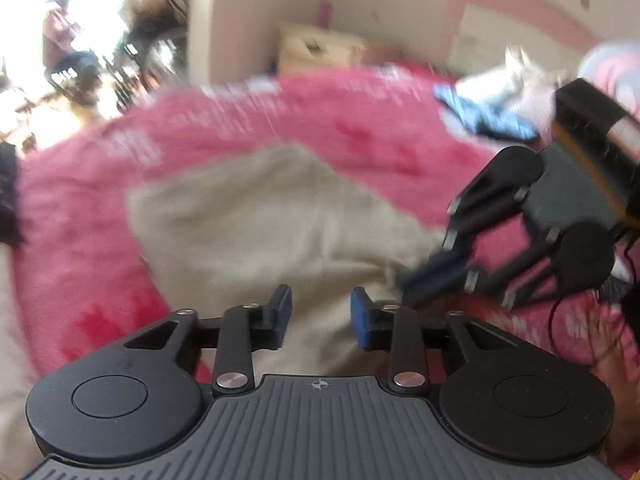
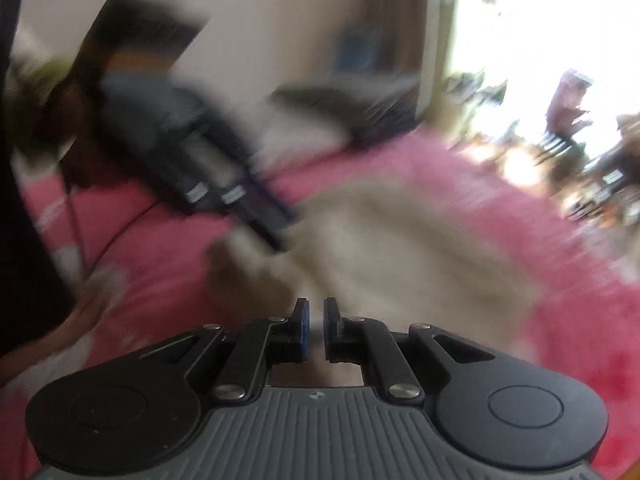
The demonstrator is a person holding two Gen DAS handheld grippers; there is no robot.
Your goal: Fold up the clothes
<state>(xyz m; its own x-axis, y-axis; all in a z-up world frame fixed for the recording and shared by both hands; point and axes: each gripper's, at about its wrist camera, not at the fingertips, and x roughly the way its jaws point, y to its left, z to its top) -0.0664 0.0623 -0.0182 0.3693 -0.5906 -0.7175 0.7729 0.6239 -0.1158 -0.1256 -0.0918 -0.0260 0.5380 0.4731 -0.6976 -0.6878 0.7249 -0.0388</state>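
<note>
One beige garment, soft and matte with a rough four-sided outline, lies flat on a fuzzy pink blanket covering the bed. A small pile of blue and white clothes sits at two o'clock from it. Two black plastic tools show. The left tool hangs over the garment's near edge, blue pads apart with nothing between. The right tool is all but closed; whether it pinches cloth is unclear through the blur.
</note>
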